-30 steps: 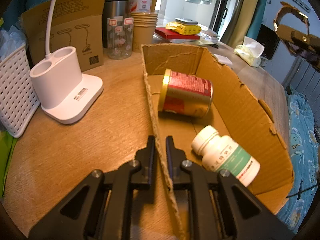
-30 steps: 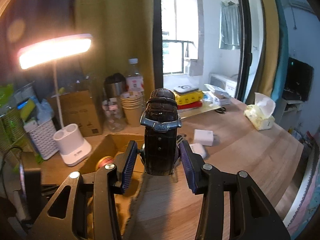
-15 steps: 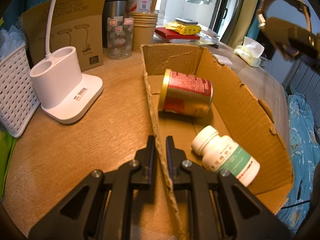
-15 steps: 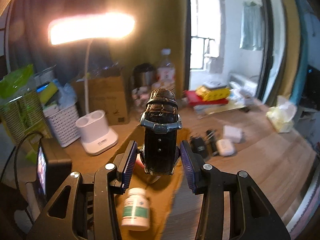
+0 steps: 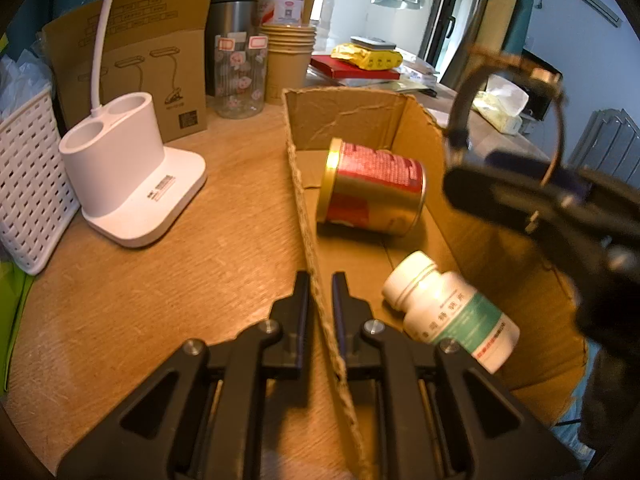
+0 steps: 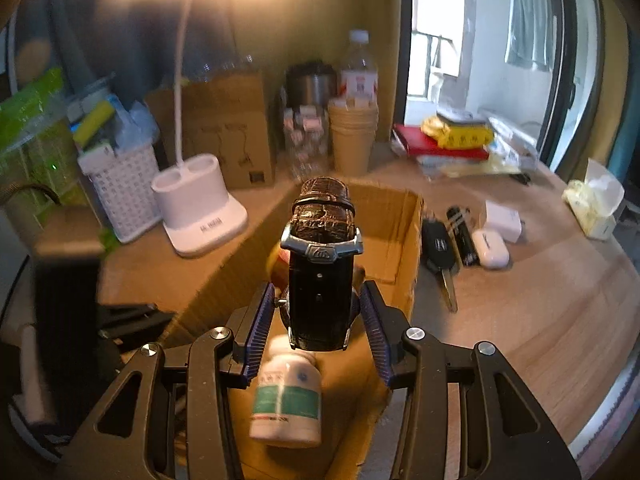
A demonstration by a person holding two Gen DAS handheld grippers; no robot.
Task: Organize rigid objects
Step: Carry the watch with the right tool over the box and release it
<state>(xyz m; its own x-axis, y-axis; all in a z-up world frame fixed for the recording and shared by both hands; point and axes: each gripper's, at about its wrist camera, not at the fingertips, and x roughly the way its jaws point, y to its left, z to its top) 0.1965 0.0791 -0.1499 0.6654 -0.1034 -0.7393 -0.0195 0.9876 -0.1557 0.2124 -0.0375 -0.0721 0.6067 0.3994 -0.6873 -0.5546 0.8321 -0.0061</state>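
1. The dark leather watch [image 6: 320, 264] stands upright, above the open brown box [image 5: 404, 112].
2. The red and gold can [image 5: 372, 188] lies sideways in the box.
3. The white pill bottle [image 5: 452, 312] lies sideways near it.

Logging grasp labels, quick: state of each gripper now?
Left gripper: shut on the brown cardboard box's side wall.
Right gripper: shut on the black leather-strap wristwatch, above the box.

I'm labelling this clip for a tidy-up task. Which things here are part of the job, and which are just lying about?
Part of the job:
- cardboard box, its wall pinched by the left gripper
- watch in the right gripper
- red can and pill bottle, in the box

Lying about:
- lamp base
- paper cups
- white basket
- car key
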